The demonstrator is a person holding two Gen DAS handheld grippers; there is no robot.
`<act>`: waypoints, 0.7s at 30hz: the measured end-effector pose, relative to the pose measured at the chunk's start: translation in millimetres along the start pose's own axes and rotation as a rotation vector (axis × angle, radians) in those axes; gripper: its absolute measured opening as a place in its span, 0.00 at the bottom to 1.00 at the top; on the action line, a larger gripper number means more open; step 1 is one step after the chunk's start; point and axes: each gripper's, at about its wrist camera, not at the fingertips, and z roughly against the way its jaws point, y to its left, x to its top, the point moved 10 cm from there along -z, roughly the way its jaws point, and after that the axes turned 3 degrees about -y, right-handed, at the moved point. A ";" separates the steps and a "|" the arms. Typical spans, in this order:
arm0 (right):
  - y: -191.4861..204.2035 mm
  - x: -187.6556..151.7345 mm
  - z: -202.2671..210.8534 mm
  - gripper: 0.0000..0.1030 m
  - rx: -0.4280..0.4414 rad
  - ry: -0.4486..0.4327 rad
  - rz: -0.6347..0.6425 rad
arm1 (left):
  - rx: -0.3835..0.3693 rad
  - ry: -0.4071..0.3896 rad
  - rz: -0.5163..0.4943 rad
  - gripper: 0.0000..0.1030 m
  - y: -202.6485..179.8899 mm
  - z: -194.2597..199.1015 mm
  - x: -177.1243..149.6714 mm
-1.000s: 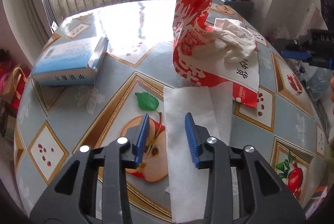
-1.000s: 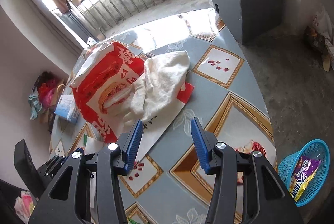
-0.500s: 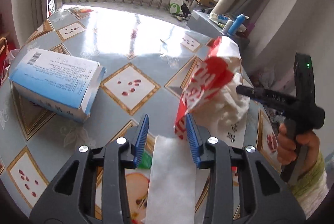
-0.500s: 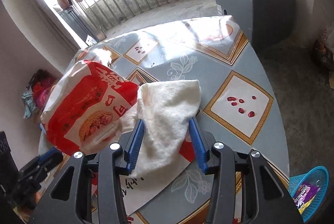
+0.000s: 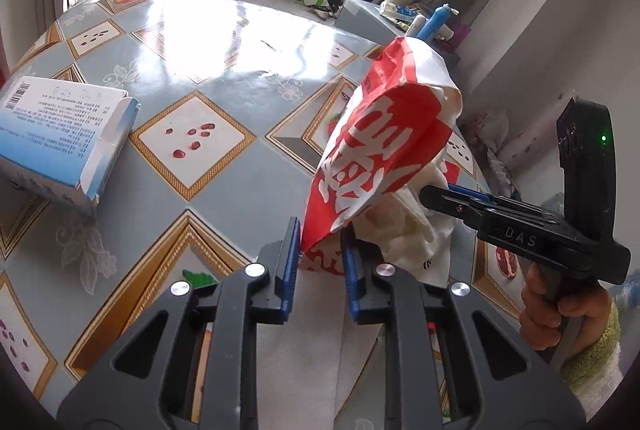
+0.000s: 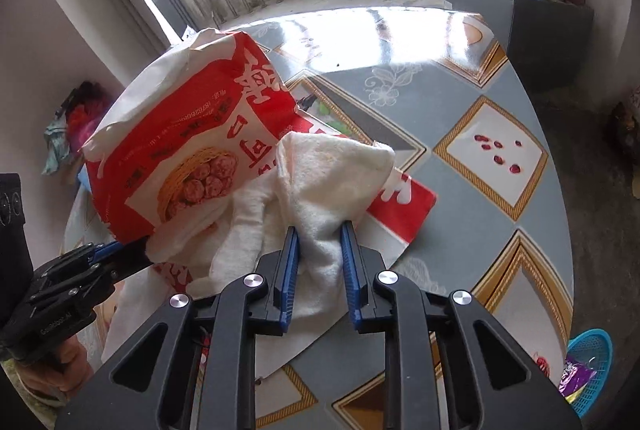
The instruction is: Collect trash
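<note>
A red and white paper food bag lies on the table with its mouth raised. A crumpled white cloth spills out of the bag. My left gripper has its fingers around the bag's lower corner, still a little apart. My right gripper has its fingers around the near end of the white cloth, which bunches between them. The right gripper also shows from the side in the left wrist view. A flat white paper napkin lies under my left gripper.
A blue and white carton lies on the left of the round table. A blue basket with a purple wrapper stands on the floor at right. A grey cabinet with bottles stands beyond the table.
Both grippers moved forward onto the bag and cloth and narrowed. The left one now straddles the bag's corner; the right one now has the cloth between its fingers. The bag's mouth has lifted.
</note>
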 end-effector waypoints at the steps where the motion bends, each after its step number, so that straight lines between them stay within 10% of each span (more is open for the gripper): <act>1: 1.7 -6.0 3.4 0.20 0.005 0.000 -0.003 | -0.008 0.007 -0.005 0.15 -2.8 2.9 -5.7; 21: 28.7 -112.5 65.2 0.19 0.022 0.030 -0.050 | -0.143 0.107 -0.019 0.11 -48.6 64.0 -119.8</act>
